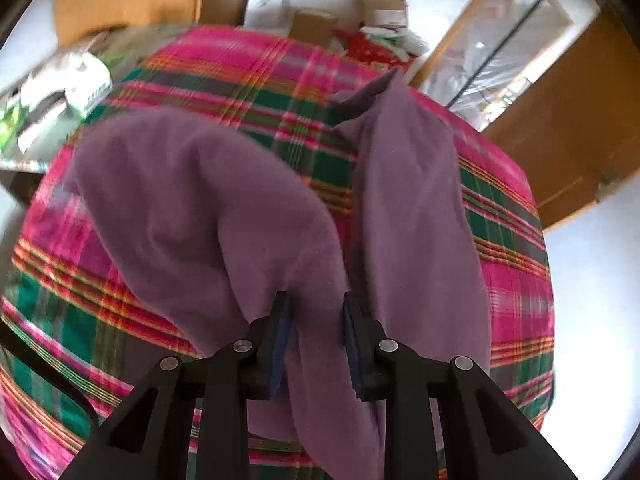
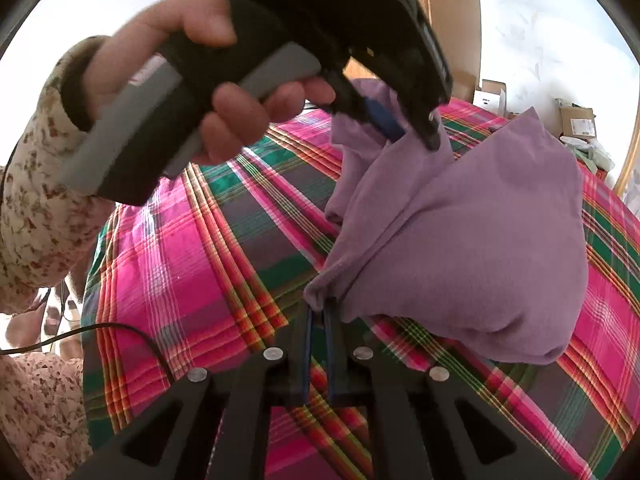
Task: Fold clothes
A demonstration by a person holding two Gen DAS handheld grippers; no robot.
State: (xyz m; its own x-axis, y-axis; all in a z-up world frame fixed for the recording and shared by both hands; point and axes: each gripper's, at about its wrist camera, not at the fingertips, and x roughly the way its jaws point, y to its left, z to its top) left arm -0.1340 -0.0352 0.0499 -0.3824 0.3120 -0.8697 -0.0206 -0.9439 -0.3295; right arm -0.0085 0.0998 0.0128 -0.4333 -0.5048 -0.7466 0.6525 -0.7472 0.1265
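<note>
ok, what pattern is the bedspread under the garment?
Plaid: pink with green, grey and orange-red stripes. The bedspread shows best in the right wrist view.

I see a pink-and-green plaid bedspread [image 1: 248, 92] filling the middle, cardboard boxes [image 1: 312, 24] at twelve o'clock, a wooden door [image 1: 560, 128] at two, and a black cable [image 2: 120, 330] at eight.

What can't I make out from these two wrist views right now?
- Left wrist view: the purple garment's lower end, cut off behind the left gripper.
- Same view: boxes beyond the plaid cover, motion-blurred.
- Right wrist view: the fabric edge inside the right gripper, hidden by bunched cloth.
</note>
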